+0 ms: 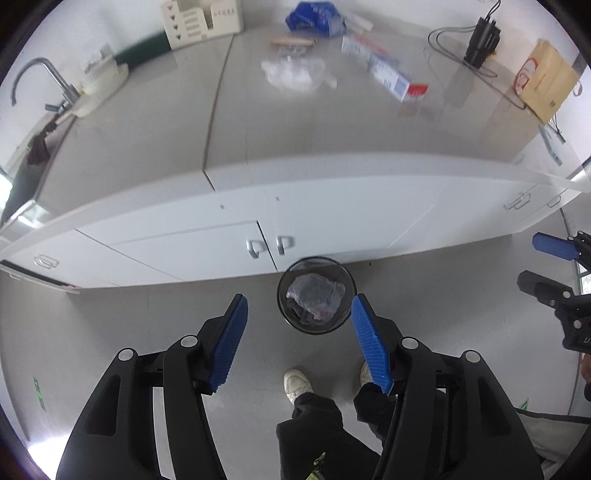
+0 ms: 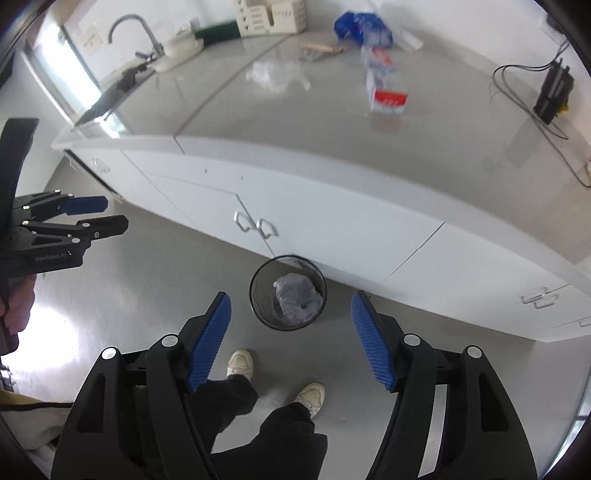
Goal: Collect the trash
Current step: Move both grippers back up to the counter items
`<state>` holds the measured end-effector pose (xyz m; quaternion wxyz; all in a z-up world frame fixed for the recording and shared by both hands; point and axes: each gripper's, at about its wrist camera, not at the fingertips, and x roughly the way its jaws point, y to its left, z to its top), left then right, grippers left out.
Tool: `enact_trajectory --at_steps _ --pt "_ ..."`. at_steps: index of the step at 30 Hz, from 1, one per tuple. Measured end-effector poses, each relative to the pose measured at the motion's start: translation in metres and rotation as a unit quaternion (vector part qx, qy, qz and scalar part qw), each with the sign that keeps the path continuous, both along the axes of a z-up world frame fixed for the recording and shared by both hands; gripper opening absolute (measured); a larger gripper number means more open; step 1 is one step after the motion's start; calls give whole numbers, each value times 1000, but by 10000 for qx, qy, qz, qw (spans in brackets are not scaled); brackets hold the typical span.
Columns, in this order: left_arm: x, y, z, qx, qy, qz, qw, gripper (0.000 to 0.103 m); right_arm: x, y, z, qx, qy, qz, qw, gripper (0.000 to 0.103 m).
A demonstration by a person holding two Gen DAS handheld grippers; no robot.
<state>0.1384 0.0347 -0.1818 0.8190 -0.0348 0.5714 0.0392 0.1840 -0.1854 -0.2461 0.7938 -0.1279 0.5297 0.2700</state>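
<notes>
A black mesh trash bin [image 1: 317, 294] stands on the floor against the cabinets, with crumpled clear plastic [image 1: 316, 295] inside; it also shows in the right wrist view [image 2: 288, 296]. On the counter lie a crumpled clear bag [image 1: 293, 74], a long white and red box [image 1: 384, 70], a blue wrapper [image 1: 314, 16] and a wooden stick [image 1: 293, 41]. My left gripper [image 1: 299, 325] is open and empty, high above the bin. My right gripper [image 2: 291, 325] is open and empty, beside the left one.
A sink with a tap [image 1: 40, 79] is at the counter's left end. A cream organiser [image 1: 201, 20], a black adapter with cables [image 1: 480, 37] and a brown paper bag [image 1: 546, 81] sit on the counter. The person's feet [image 2: 240, 363] stand before the bin.
</notes>
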Motion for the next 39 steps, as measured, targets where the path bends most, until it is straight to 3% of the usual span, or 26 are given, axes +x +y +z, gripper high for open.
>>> enact_trajectory --at_steps 3,12,27,33,39 --pt "-1 10 39 84 -251 49 9996 61 2 -6 29 40 -139 -184 9997 74" --pt "16 53 83 -24 -752 150 9971 65 26 -11 86 113 -420 -823 9957 82" --pt "33 75 76 -341 -796 -259 9959 67 30 23 114 -83 -669 -1446 9872 84" --pt "75 78 68 -305 -667 -176 9972 68 58 21 109 -109 -605 -1545 9861 84" --pt "135 85 56 -299 -475 138 9983 68 124 24 93 -33 -546 -1401 9886 84"
